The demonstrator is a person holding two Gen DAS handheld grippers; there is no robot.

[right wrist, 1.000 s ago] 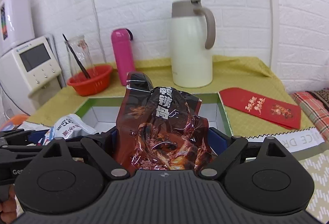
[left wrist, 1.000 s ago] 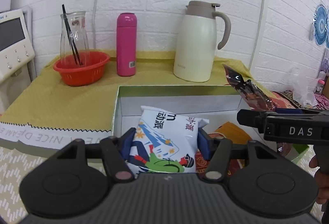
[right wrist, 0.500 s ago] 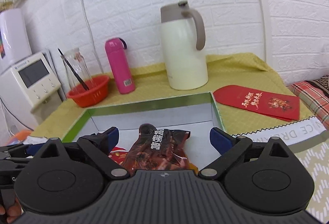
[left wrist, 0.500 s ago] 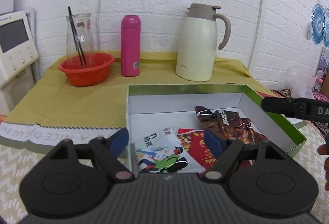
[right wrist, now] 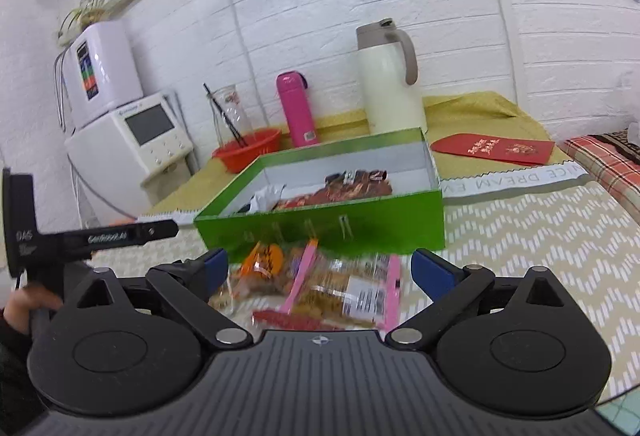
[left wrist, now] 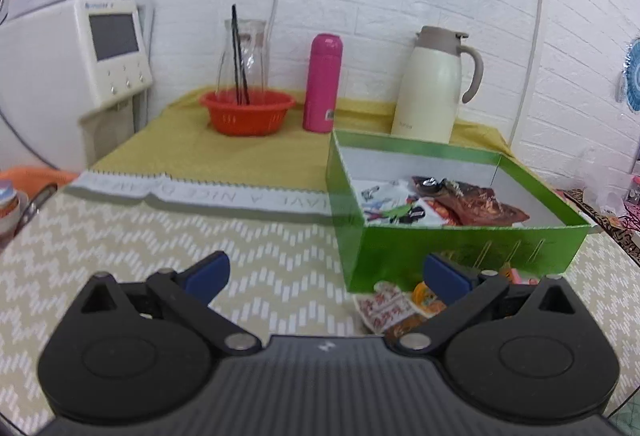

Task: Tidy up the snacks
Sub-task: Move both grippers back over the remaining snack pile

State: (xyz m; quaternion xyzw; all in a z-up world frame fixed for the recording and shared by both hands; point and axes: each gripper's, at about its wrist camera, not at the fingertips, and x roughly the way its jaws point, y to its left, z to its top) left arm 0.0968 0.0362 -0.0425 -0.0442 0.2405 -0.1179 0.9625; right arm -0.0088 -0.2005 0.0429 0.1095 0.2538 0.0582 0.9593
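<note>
With my right gripper (right wrist: 318,270) wide open and my left gripper (left wrist: 326,274) opening on nothing, I should close on one pink-edged snack packet (right wrist: 348,290) lying before the green box (right wrist: 328,224), not the whole pile.

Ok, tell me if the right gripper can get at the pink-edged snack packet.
Probably yes: the right gripper is open, the pink-edged snack packet lies uncovered before it on the table, and the green box sits behind.
</note>
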